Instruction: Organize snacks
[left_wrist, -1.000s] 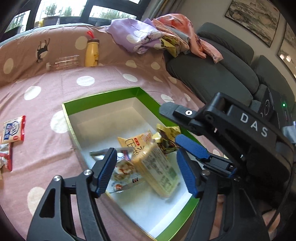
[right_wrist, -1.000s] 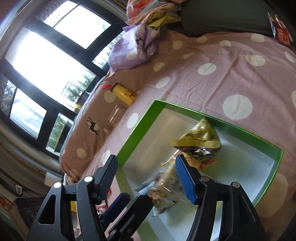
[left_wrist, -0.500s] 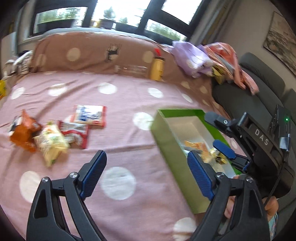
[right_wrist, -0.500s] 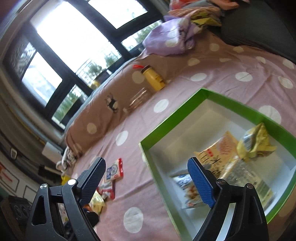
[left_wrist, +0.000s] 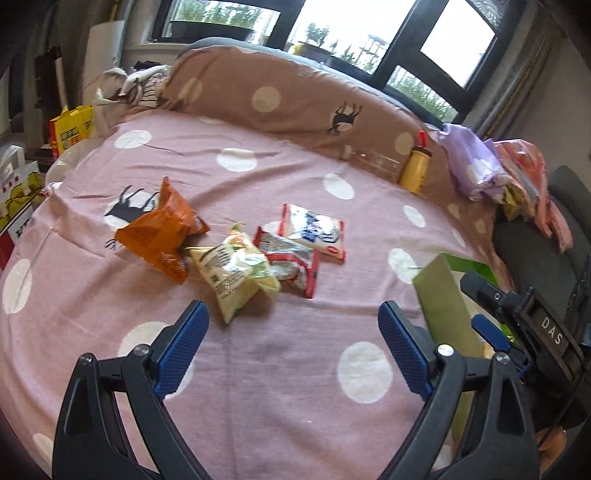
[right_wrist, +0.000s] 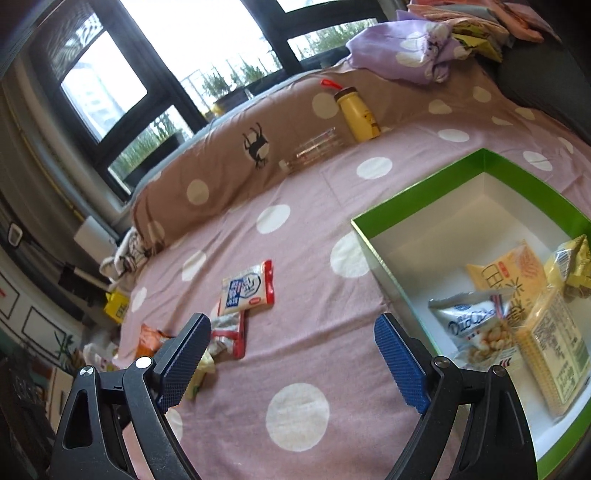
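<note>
Left wrist view: the left gripper (left_wrist: 293, 345) hangs over the pink polka-dot bedspread (left_wrist: 258, 387), blue pads (left_wrist: 181, 347) wide apart and still spreading, nothing between them. Ahead lies a loose cluster of four snack packets, partly overlapping: an orange bag (left_wrist: 159, 232), a yellow-green bag (left_wrist: 236, 271), a red-edged wrapper (left_wrist: 290, 260) and a white packet with blue print (left_wrist: 314, 232). Printing on all four is too blurred to read. Only a corner of the green box (left_wrist: 443, 299) shows at right, its inside hidden behind the wall and behind the right gripper's body, which carries the letters "DAS". A yellow bottle (left_wrist: 415, 170) and a clear container beside it stand against the brown bolster; the container's outline is faint.

Right wrist view: the right gripper (right_wrist: 293, 350) has its fingers spread wide, empty, over bare bedspread between the loose packets and the box. The green box (right_wrist: 417, 184) is cut off at the right and lower frame edges. Inside it, bunched in the near corner: a blue-and-white bag (right_wrist: 472, 325) with script reading roughly "Duo...", a yellow cracker pack (right_wrist: 554, 354) with fine print I cannot read, an orange-yellow packet (right_wrist: 506, 269) with large Chinese characters, and a crumpled gold wrapper (right_wrist: 570, 264). The left finger hides part of the loose cluster.
</note>
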